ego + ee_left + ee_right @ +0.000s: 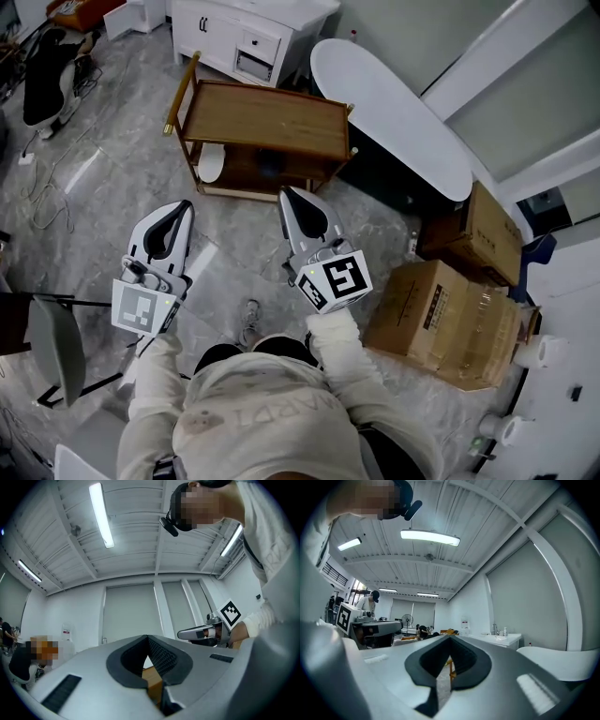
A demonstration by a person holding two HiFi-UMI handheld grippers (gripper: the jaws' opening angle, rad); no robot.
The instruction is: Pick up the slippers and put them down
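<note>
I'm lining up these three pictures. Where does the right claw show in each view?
Head view: the right claw sits at centre, shut, pointing toward the wooden cart.
Left gripper view: the claw shows right of middle, below its marker cube.
Right gripper view: the claw fills the bottom centre, jaws shut.
Shared landmark: the wooden cart, a brown sliver behind the jaws in both gripper views.

Silver left gripper [183, 208] and right gripper [289, 195] bear black-and-white markers [338, 278]; brown trolley [272, 120], grey marbled floor [103, 187].

The slipper [212, 164] lies mostly hidden inside the wooden cart [267, 117].
</note>
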